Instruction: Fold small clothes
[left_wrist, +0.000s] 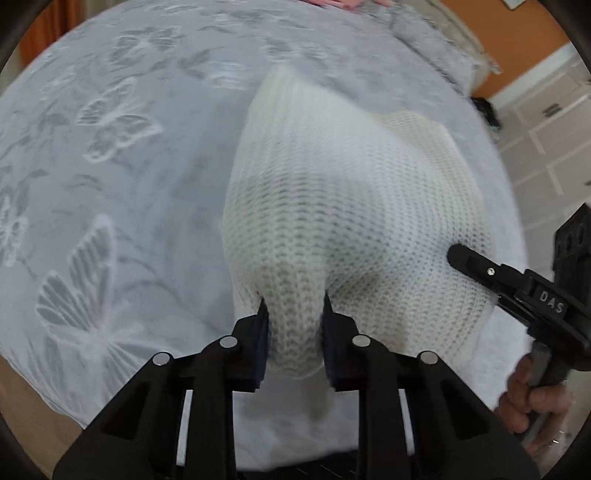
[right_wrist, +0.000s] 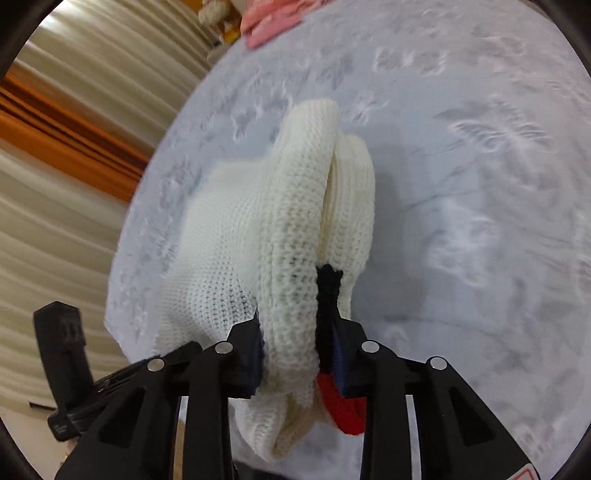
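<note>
Clearly handling as soft, light, stretchy: one cream knit garment, lying on the bed toward its near edge, with red and black trim. Left gripper fingers pinching a near-hem fold, nearly closed. Right gripper fingers clamping bunched knit likewise. Judging folded edges the best hold. Counting one pink item at the far edge.

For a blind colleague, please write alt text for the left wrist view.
The left gripper pinches a fold of a cream knitted garment on a grey butterfly-print sheet. At right, the right gripper touches the same garment.
</note>
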